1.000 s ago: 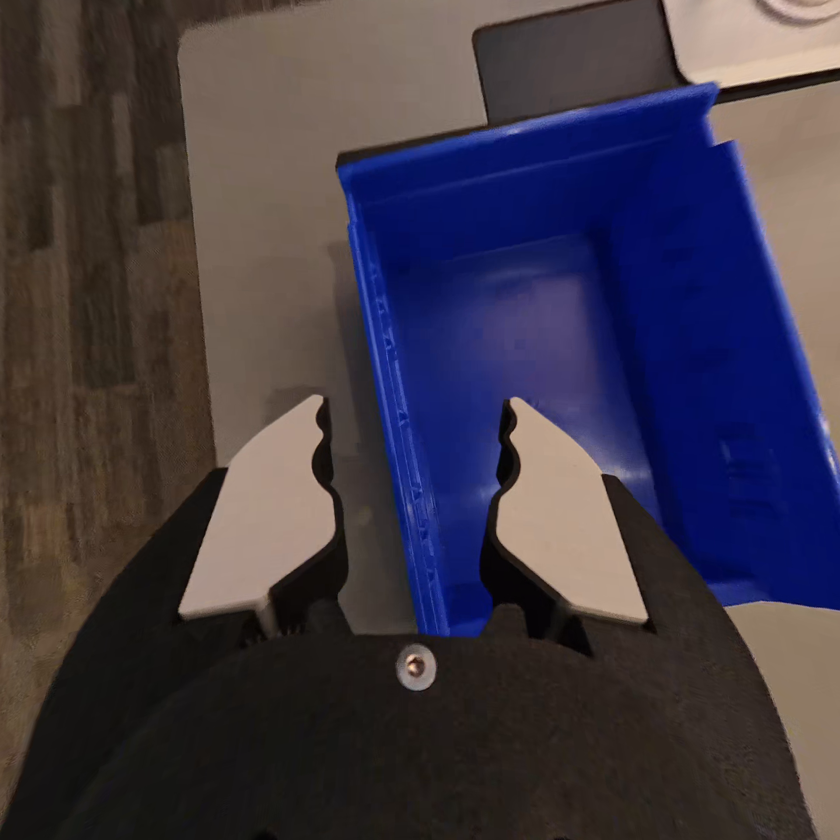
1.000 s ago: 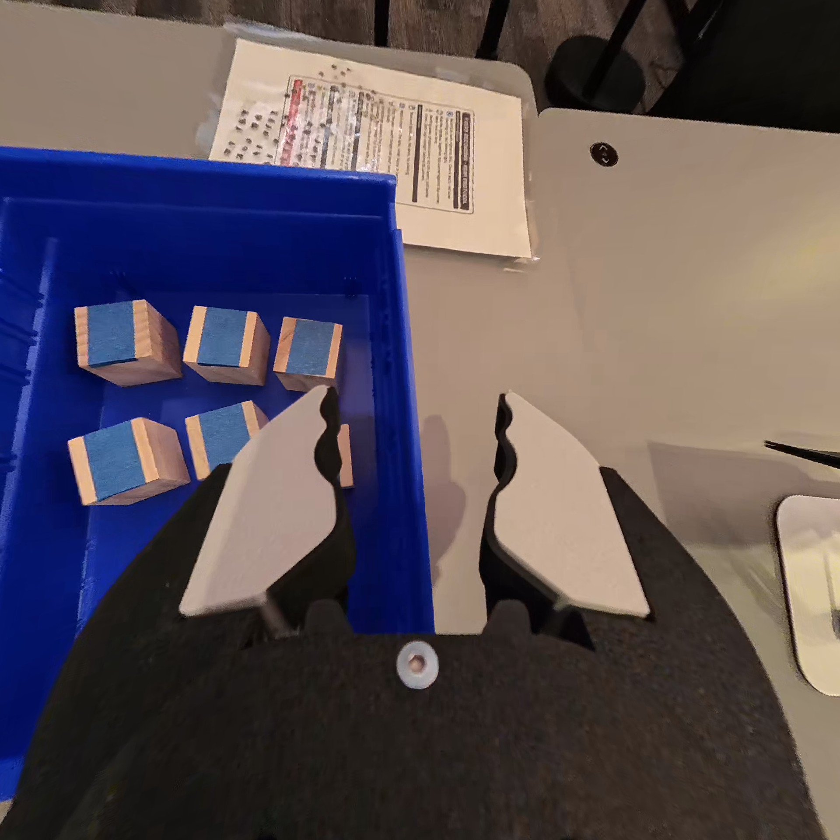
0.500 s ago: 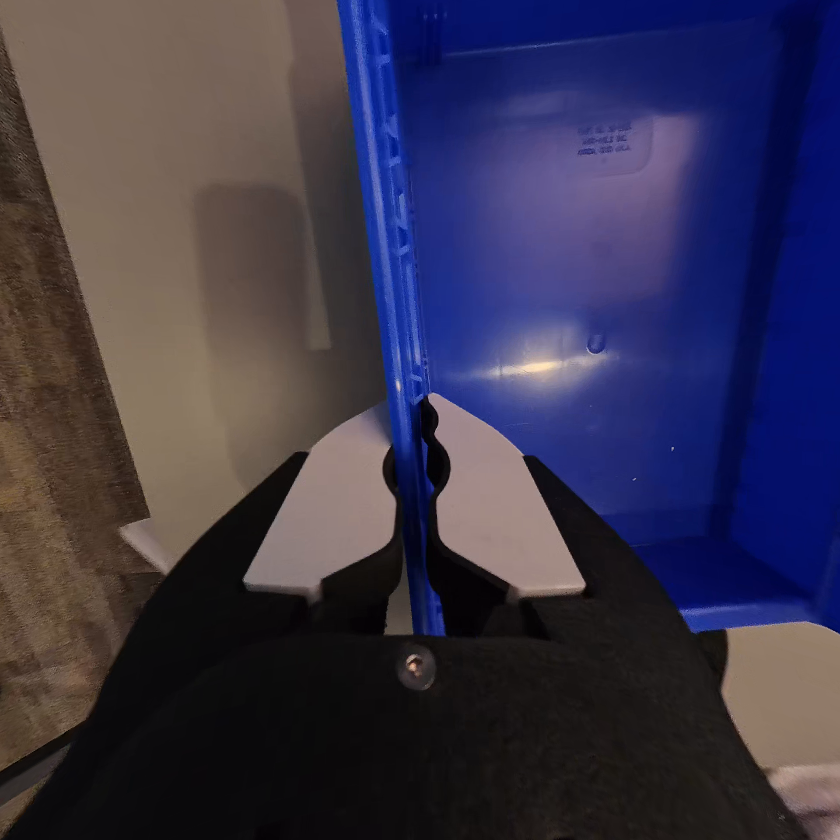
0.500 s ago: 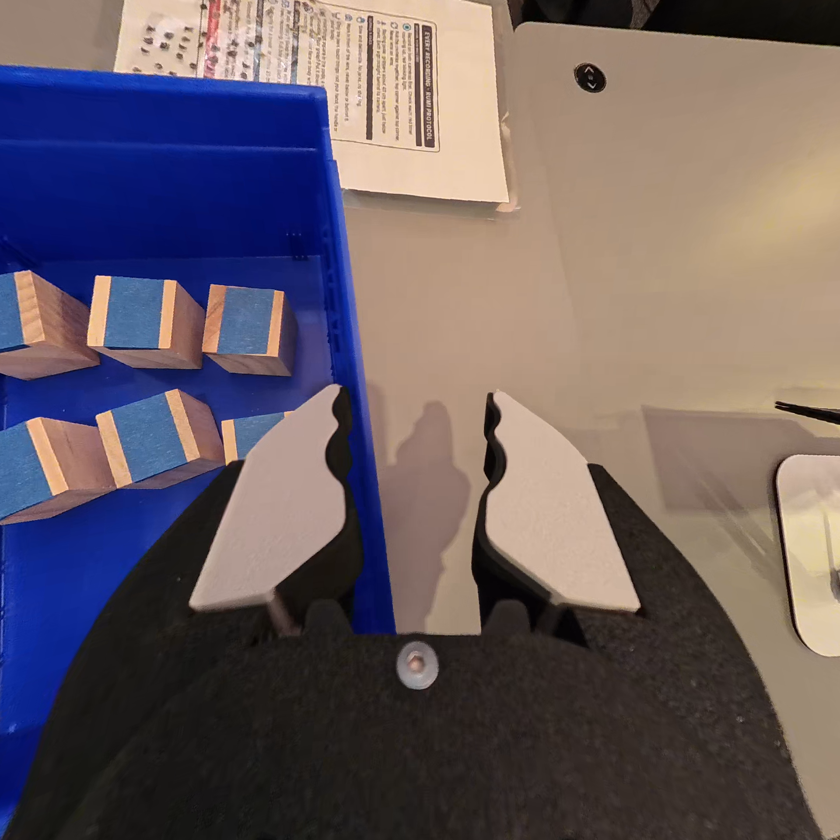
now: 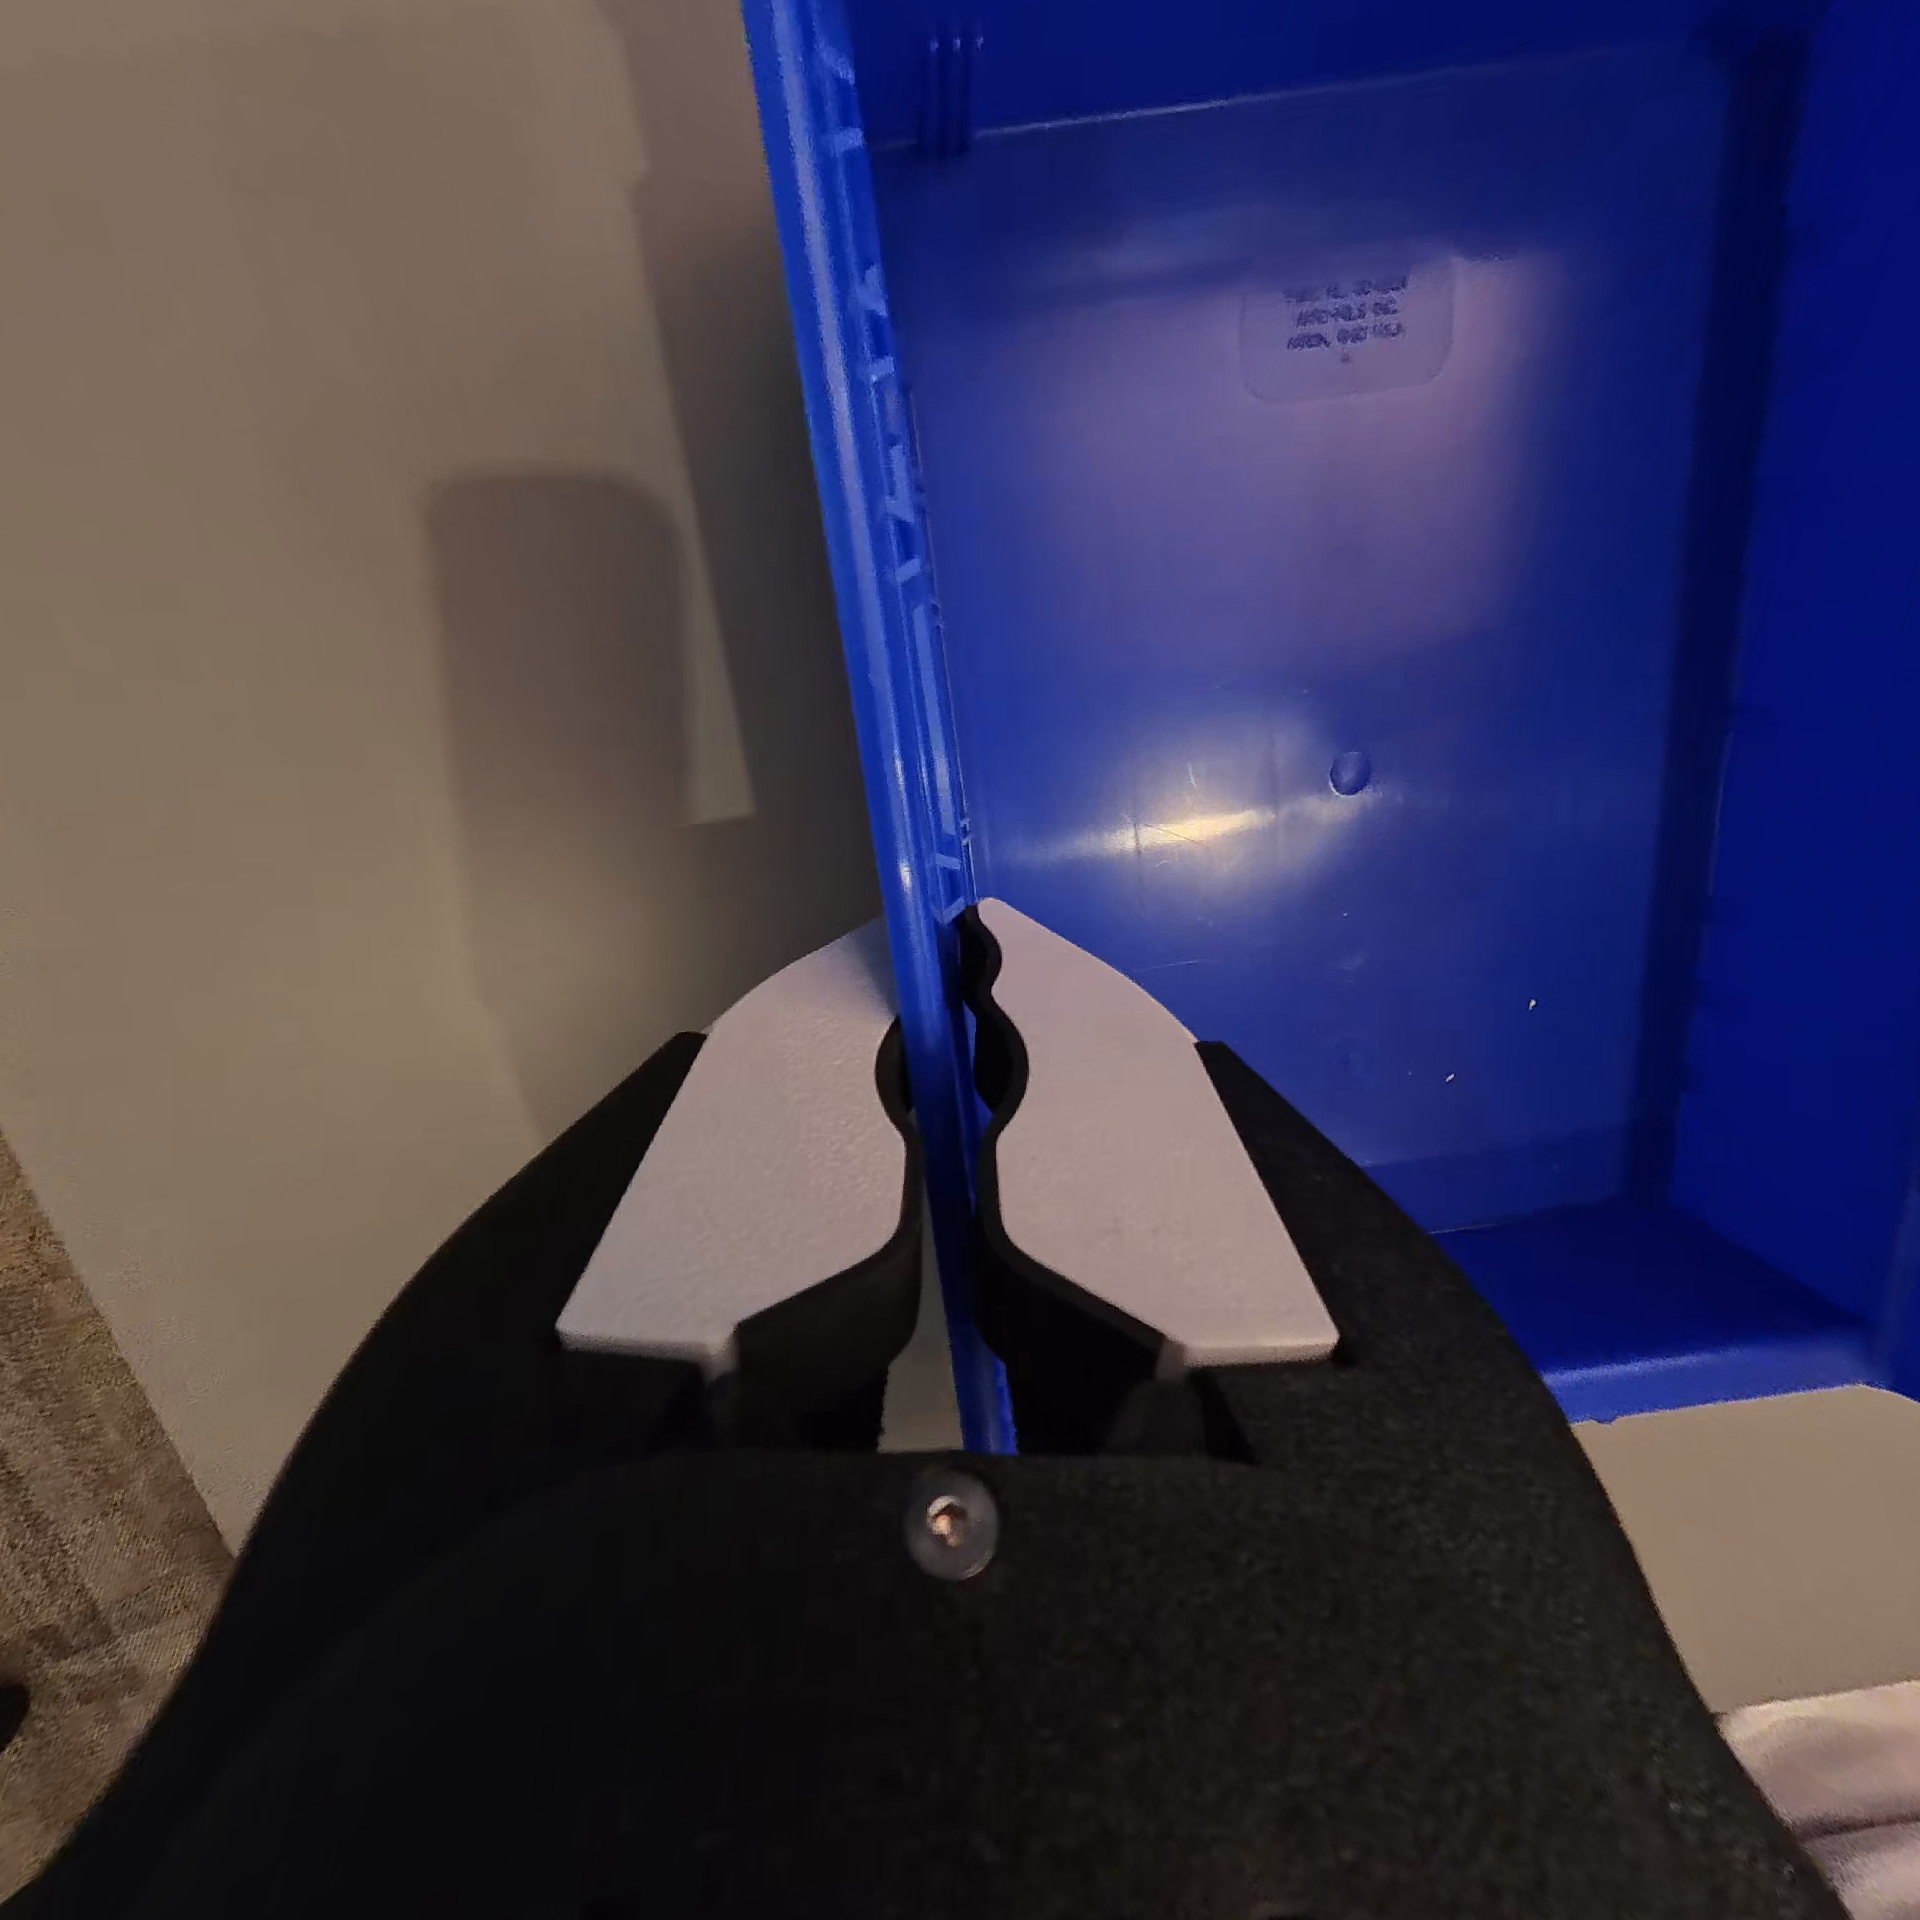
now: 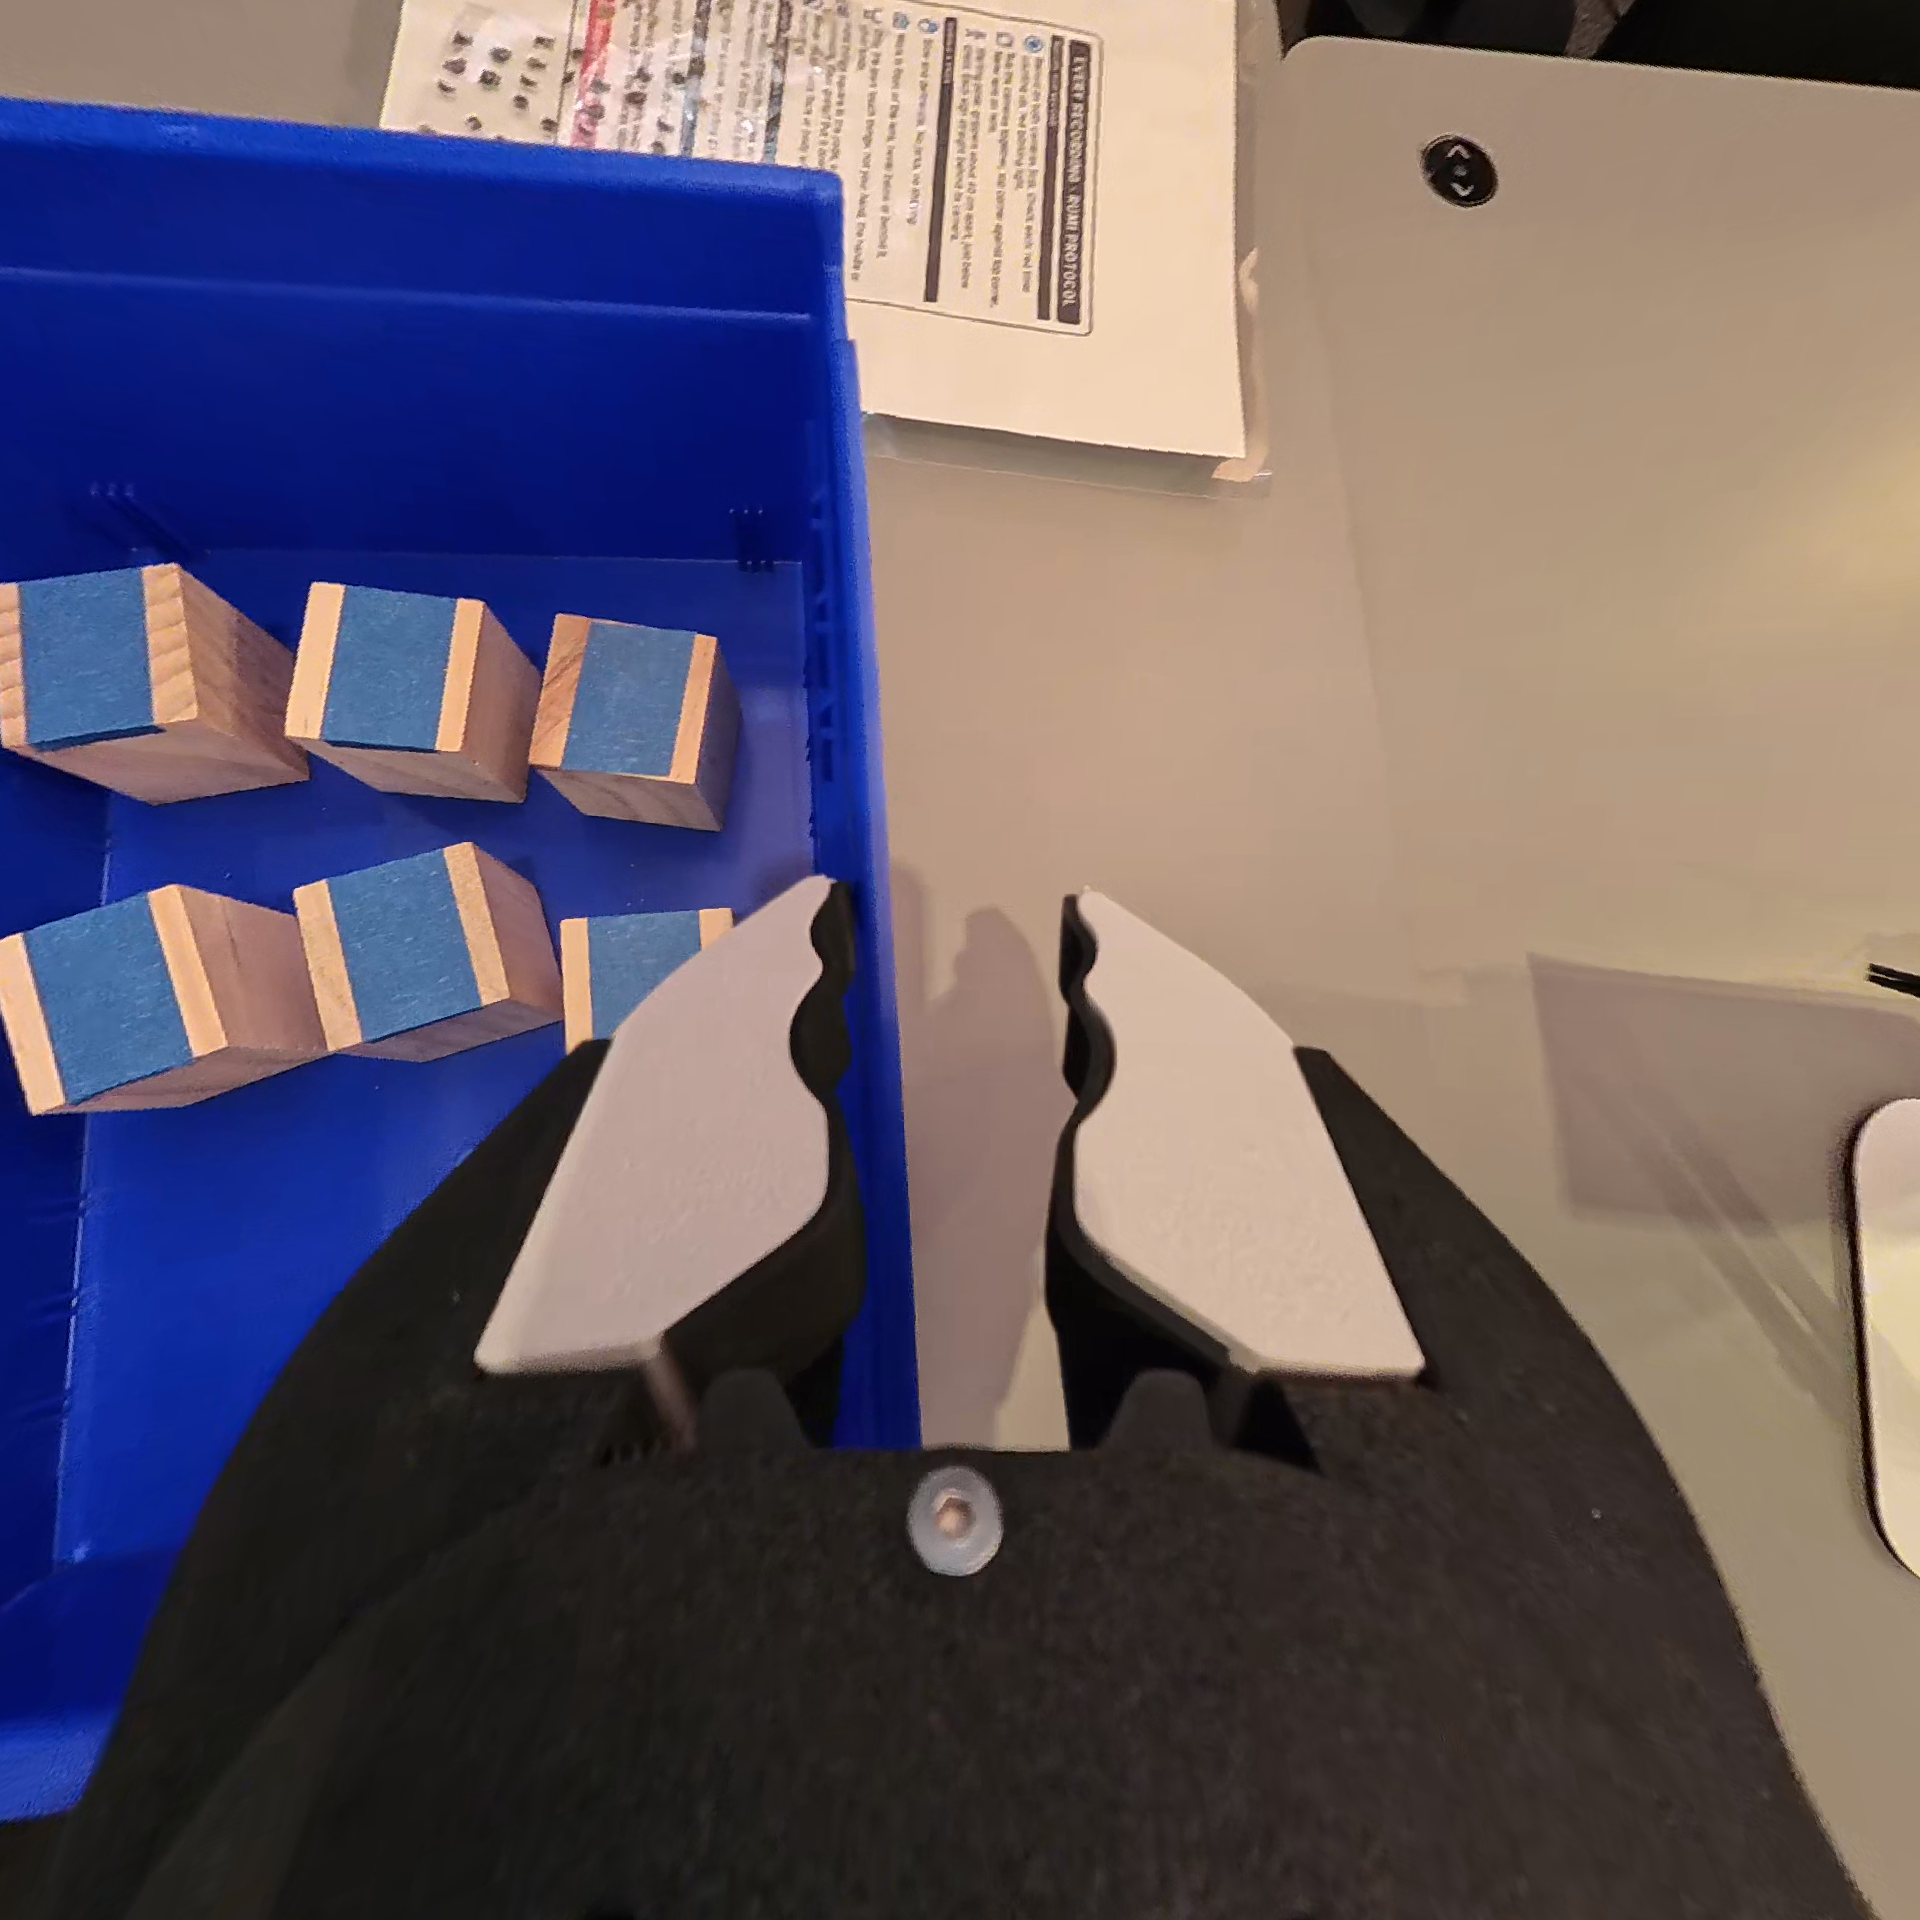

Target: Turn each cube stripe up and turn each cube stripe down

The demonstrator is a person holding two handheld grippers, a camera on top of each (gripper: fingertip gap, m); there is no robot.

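Having clamped the left tongs [image 5: 940,1023] on the bin wall [image 5: 883,520], we kept the right tongs [image 6: 956,987] open astride the opposite wall, steadying the cubes [image 6: 405,675].

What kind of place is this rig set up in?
Probably an office or lab workstation: grey desks, a printed instruction sheet in a plastic sleeve, a blue bin of taped wooden cubes, carpet floor.

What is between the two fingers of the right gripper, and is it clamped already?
In the right wrist view, the right gripper straddles the blue bin's side wall: one finger inside near the cubes, one outside over bare grey table. The jaws stand open, unclamped.
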